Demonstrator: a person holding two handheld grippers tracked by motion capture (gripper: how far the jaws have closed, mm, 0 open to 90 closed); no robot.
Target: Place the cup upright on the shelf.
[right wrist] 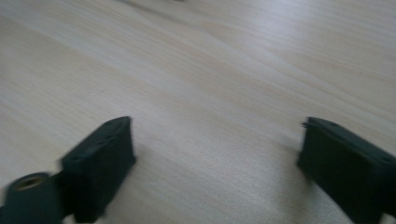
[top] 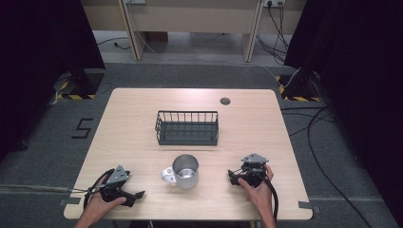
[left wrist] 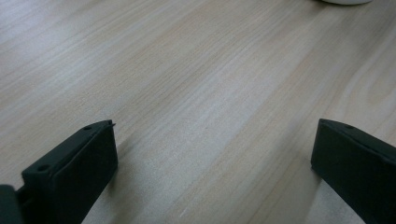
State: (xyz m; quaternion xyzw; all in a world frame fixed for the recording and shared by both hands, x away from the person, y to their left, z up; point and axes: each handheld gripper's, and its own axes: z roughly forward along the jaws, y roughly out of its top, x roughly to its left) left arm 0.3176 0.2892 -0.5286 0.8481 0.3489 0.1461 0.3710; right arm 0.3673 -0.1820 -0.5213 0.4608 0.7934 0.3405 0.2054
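pale wood covers the table (top: 138,137), and on it three things stand in a loose line from far to near. the black wire basket (top: 187,127) stands near the middle, a little toward the far edge. nearer to the person stands a metal mug (top: 184,171), upright, with its handle turned to the person's left. the mug is apart from the basket and touches no gripper.

the left gripper (top: 138,194) rests low on the near left part of the table, held by the left hand (top: 97,204). its jaws point to the right, toward the mug, but it is well apart from it. in the left gripper view, the left gripper (left wrist: 212,154) has its jaws spread wide, one at each lower corner, and between them lies bare wood. at the top edge of this view a small white curved part (left wrist: 345,1) shows; i cannot tell what it is.

the right gripper (top: 232,176) is on the near right part of the table, held by the right hand (top: 259,187). its jaws point to the left, toward the mug, and it is near the mug but not touching. in the right gripper view, the right gripper (right wrist: 215,149) also has its jaws wide apart, with plain wood between them. this view is a little blurred.

a small dark round cap (top: 225,100) sits in the table top near the far edge, behind the basket.
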